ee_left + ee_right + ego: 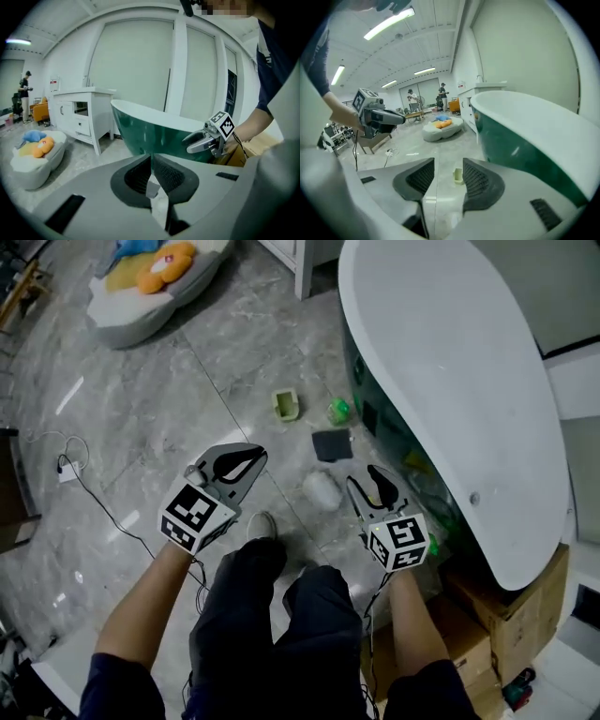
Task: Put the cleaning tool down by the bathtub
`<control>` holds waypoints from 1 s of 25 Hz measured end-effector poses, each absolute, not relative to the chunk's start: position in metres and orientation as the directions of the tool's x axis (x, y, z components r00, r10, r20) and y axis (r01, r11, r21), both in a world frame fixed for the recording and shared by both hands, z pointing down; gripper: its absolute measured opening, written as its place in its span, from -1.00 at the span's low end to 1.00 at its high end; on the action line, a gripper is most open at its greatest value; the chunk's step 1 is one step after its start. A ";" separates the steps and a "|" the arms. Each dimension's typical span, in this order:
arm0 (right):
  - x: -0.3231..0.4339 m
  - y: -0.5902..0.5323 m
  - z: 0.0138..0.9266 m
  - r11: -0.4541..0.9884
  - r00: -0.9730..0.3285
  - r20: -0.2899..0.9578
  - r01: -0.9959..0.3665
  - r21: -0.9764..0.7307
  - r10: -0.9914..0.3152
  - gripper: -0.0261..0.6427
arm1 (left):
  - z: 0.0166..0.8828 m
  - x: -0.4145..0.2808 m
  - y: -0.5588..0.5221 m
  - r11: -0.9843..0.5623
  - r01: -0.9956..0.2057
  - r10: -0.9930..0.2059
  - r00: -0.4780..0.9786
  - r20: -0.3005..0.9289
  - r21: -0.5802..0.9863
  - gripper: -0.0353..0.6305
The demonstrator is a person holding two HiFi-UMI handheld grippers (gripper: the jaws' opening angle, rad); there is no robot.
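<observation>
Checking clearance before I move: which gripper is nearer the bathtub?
Right. The right gripper hangs close beside the bathtub's green wall; the left gripper is farther out over the floor, away from the tub.

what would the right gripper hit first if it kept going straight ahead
Nothing close. The right gripper has its jaws apart over the floor. The small pale green container lies in that line, so probably that or the floor beside it. Depth is unclear.

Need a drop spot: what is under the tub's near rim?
A cardboard box shows below the tub's near rim. The rim covers part of it and the floor behind.
</observation>
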State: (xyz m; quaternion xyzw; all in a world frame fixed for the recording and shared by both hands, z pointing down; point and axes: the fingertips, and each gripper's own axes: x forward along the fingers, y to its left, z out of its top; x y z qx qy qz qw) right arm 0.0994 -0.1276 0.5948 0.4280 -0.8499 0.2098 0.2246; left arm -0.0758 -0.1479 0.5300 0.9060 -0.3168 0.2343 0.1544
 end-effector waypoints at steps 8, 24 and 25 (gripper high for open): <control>0.092 -0.118 0.410 0.560 -0.556 0.472 -0.815 -0.149 -0.684 -0.34 | 0.368 -0.067 -0.128 -0.726 -0.675 -0.565 0.694 0.446 0.132 -0.76; 0.105 -0.077 0.162 0.537 -0.549 0.287 -0.834 -0.128 -0.785 -0.33 | 0.147 -0.030 -0.095 -0.722 -0.687 -0.637 0.705 0.312 0.078 -0.76; 0.105 -0.075 0.152 0.540 -0.552 0.275 -0.833 -0.123 -0.787 -0.33 | 0.139 -0.028 -0.093 -0.723 -0.686 -0.637 0.707 0.307 0.079 -0.76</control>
